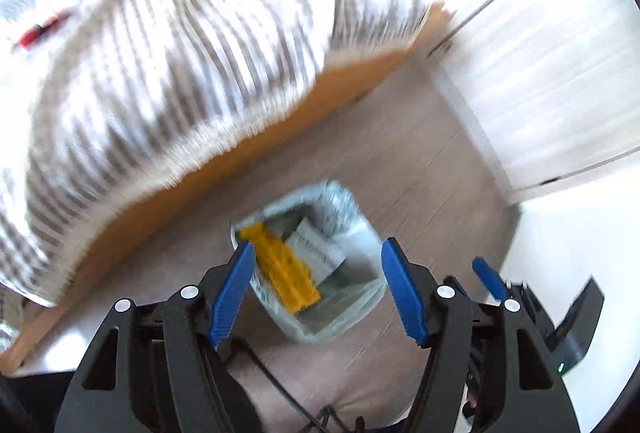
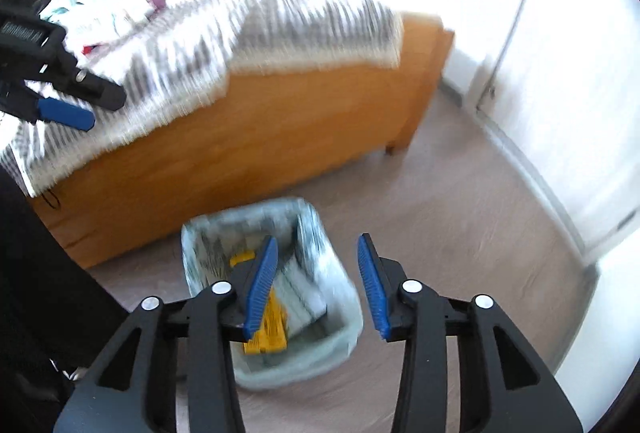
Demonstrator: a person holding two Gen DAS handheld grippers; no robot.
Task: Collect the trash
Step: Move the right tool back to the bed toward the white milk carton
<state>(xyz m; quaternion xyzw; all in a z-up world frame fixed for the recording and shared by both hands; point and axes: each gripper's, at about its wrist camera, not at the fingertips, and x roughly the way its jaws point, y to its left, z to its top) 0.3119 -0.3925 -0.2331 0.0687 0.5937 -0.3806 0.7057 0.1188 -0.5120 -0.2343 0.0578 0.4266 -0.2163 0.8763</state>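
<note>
Now both tongs, left gripper (image 1: 316,289) and right gripper (image 2: 316,285), released, nothing held; yellow packet (image 1: 286,269) in bin (image 1: 360,317) by bed corner looks light, crinkly; pinch flat middle

One bin (image 2: 340,333), one yellow packet (image 1: 286,269), two claws (image 1: 318,289).

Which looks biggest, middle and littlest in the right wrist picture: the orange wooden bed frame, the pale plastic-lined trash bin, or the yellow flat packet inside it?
1. Orange wooden bed frame: biggest, though farthest away.
2. Pale plastic-lined trash bin: middle.
3. Yellow flat packet: littlest, partly hidden behind a blue jaw.
</note>
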